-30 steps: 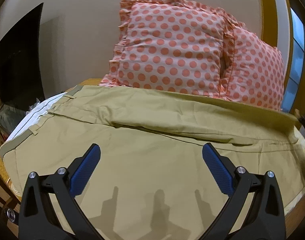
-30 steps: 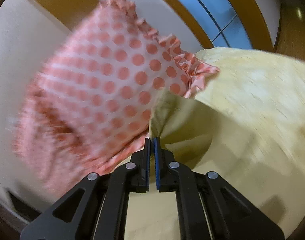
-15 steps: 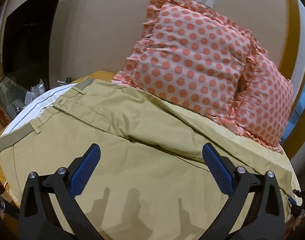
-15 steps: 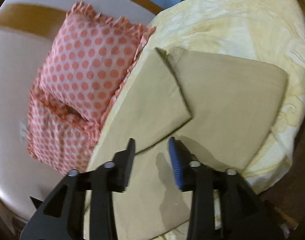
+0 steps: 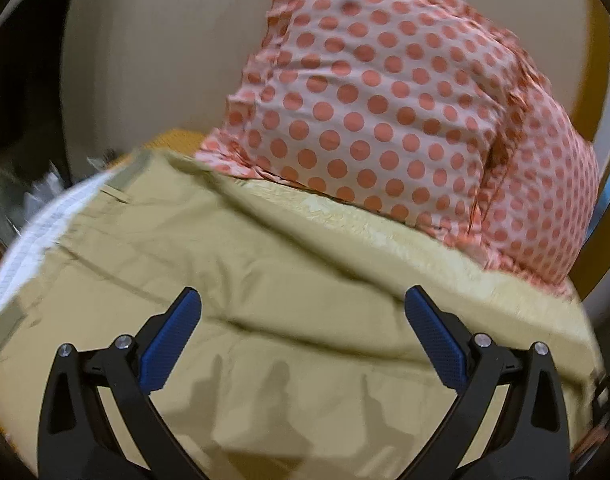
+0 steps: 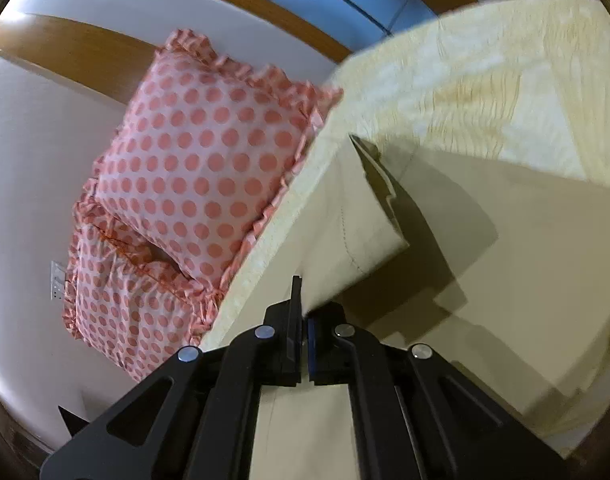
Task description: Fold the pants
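Khaki pants [image 5: 265, 280] lie spread across the bed, waistband with white lining [image 5: 45, 224] at the left. My left gripper [image 5: 301, 320] is open and empty, held just above the cloth. In the right wrist view my right gripper [image 6: 303, 312] is shut on the edge of a pant leg [image 6: 345, 208] and holds the folded flap up off the rest of the pants [image 6: 525, 260].
Two pink polka-dot pillows [image 5: 377, 100] lean on the wall behind the pants, also in the right wrist view [image 6: 201, 168]. A pale yellow bedspread [image 6: 485, 92] covers the bed. Dark clutter [image 5: 9, 184] sits off the bed's left side.
My right gripper was shut a second ago, opened and let the leg drop, and has shut again on the leg's edge. My left gripper has moved closer to the pillows, still open.
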The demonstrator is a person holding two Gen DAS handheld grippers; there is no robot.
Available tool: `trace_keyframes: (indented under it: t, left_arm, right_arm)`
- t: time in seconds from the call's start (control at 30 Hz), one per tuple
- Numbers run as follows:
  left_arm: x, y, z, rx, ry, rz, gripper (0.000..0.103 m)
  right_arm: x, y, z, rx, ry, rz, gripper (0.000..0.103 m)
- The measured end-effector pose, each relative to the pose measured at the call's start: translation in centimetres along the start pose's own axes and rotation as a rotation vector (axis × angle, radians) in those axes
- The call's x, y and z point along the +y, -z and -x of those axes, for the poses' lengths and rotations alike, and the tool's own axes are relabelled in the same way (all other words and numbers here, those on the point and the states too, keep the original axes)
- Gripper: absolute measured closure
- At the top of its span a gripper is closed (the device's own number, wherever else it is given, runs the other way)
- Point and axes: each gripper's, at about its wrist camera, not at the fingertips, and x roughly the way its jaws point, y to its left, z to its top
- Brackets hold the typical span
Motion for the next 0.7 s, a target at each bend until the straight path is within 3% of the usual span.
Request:
trace_keyframes:
  t: [0.1,0.2,0.3,0.33,0.43,0.47,0.6,0.7]
  left_arm:
    - [0.9,-2.2,-3.7,0.081,-0.013,0.073,0.004]
    - [1.8,-3.8,-7.9,0.172,-0.056,0.127,0.016]
    - [2.1,-4.7,-10.8,0.219,-0.093,0.147,0.035]
    - [2.3,-5.1,-12.0,0.234,-0.112,0.158,0.044]
    - [3.3,-5.4,-14.7,0.263,-0.119,0.202,0.087]
    - [3.7,-5.6,-14.8,0.241,-0.099,0.214,0.098]
    - [4.1,-5.5,-11.4,0.191,-0.049,0.209,0.101]
    - [4.8,-4.3,-4.4,0.105,0.011,0.178,0.101]
  right_arm:
    - [-0.1,-0.3,-0.5,0.006,-0.005,-0.01,0.101]
    - [-0.1,-0.7,-0.8,0.005,-0.017,-0.009,0.101]
    - [0.0,-1.0,-1.1,0.007,-0.024,0.001,0.101]
    - [0.0,-1.2,-1.3,0.006,-0.027,0.008,0.101]
    - [0.3,-1.6,-1.8,-0.001,-0.038,0.02,0.101]
    - [0.4,-1.8,-1.9,-0.004,-0.045,0.027,0.101]
    - [1.4,-2.8,-0.7,-0.028,-0.097,0.037,0.101]
    - [2.1,-2.9,1.6,-0.067,-0.106,0.074,0.101]
